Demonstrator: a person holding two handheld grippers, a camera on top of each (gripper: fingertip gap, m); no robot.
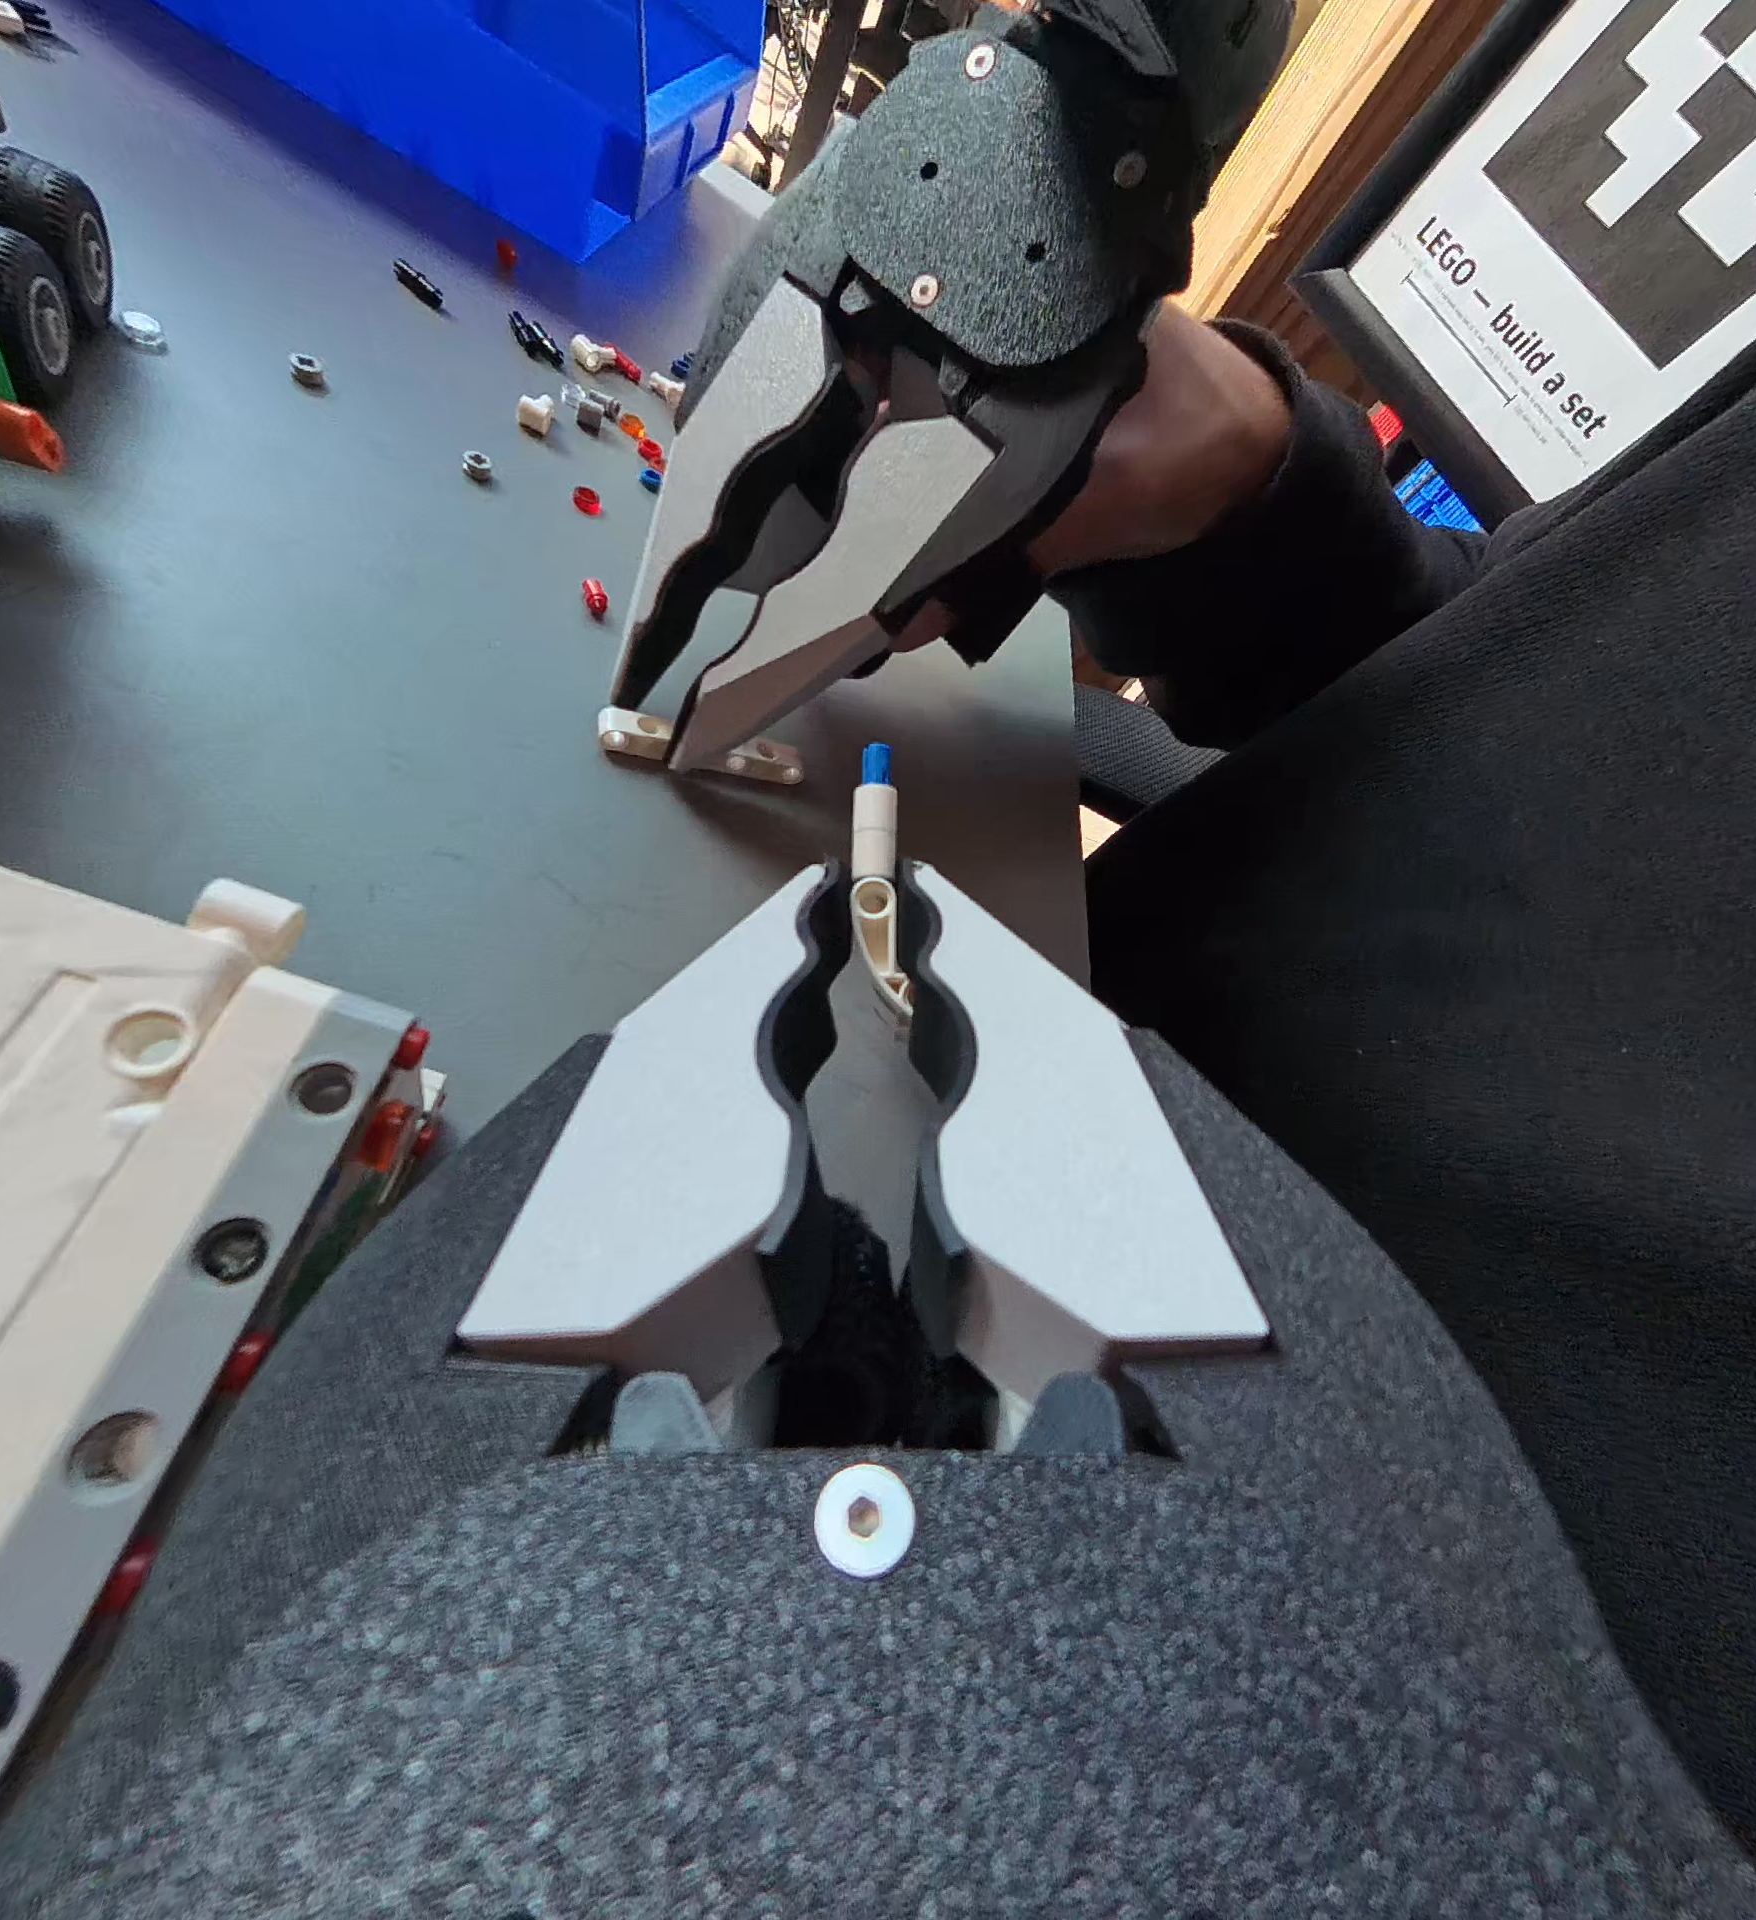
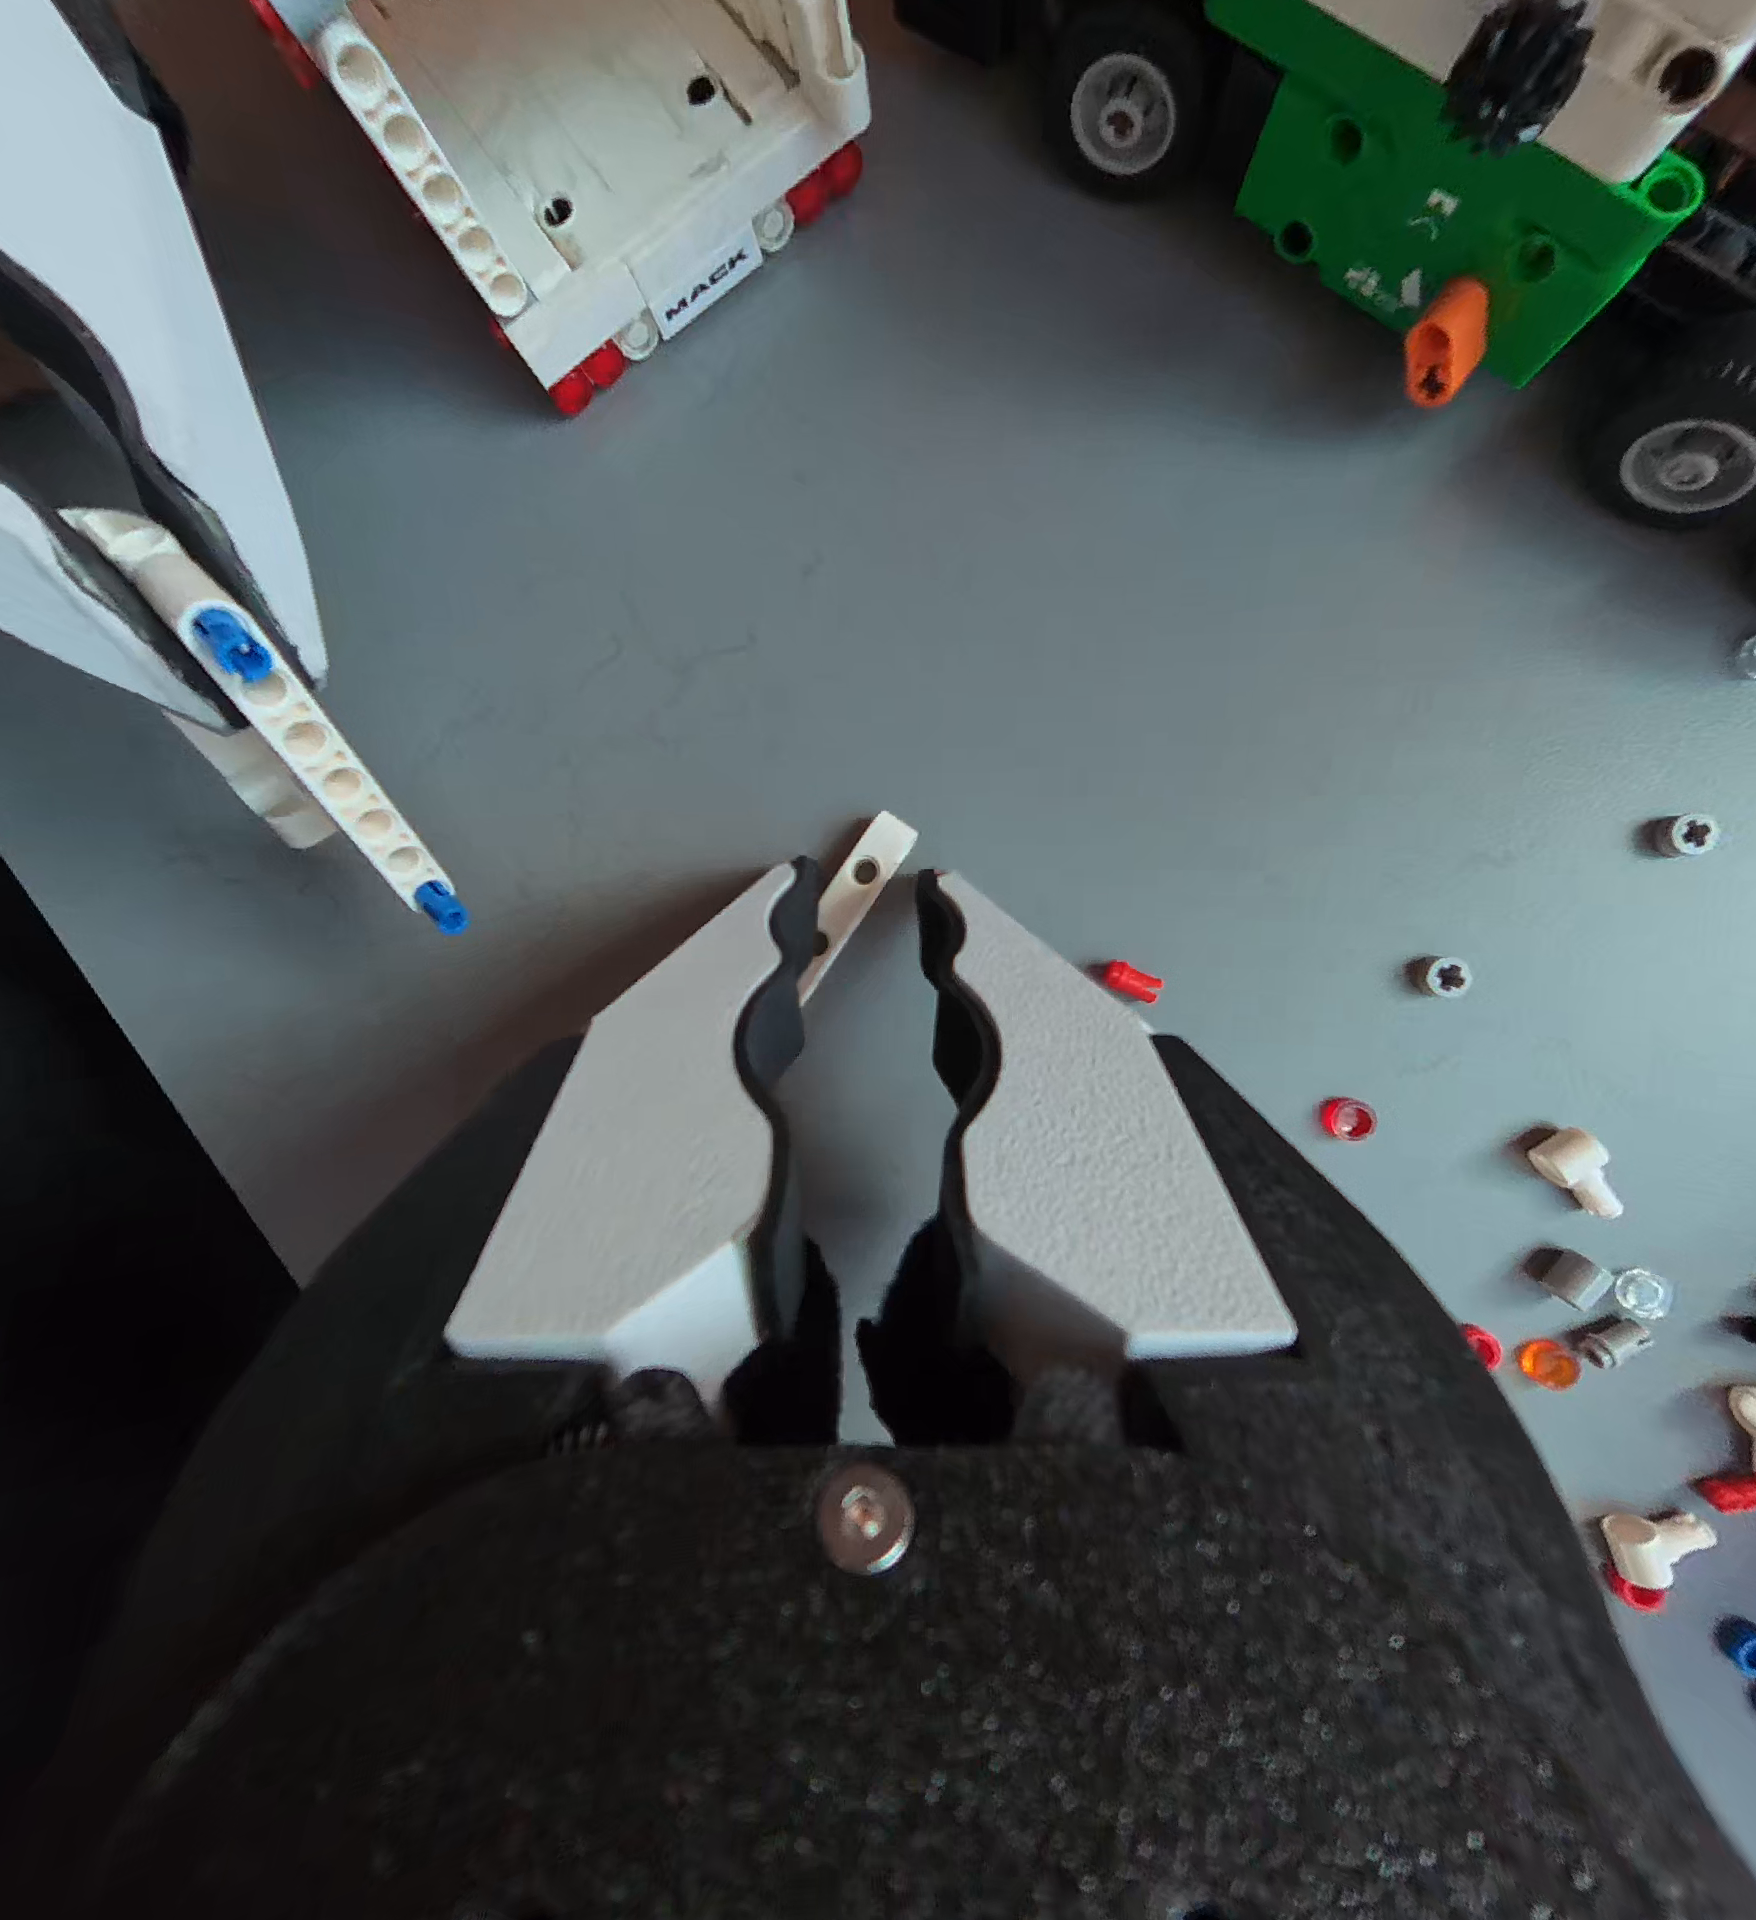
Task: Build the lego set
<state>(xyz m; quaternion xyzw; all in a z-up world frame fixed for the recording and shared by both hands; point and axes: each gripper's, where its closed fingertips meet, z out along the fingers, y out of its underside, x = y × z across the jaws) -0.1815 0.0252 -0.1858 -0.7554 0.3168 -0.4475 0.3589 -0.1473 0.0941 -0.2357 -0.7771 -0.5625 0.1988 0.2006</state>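
Note:
My left gripper [image 1: 869, 873] is shut on a long white holed beam [image 1: 874, 831] with a blue pin [image 1: 876, 764] at its far end, held just above the grey table [image 1: 282, 675]. In the right wrist view this gripper [image 2: 250, 696] shows at the upper left, with the beam [image 2: 354, 800] carrying two blue pins. My right gripper [image 2: 858, 878] is open, tips down at the table over a short flat white beam [image 2: 874, 862] that runs partly under one finger. The left wrist view shows the right gripper [image 1: 658, 727] standing on that flat beam [image 1: 749, 764].
A white truck body [image 2: 593, 156] lies beyond and left. A green and black wheeled chassis [image 2: 1476, 208] stands at the far right. Small loose parts [image 2: 1580, 1174] are scattered to the right. A blue bin [image 1: 541, 104] and a framed sign [image 1: 1632, 208] stand behind. The table edge [image 1: 1076, 831] is close. Left tips to right tips: about 9 cm.

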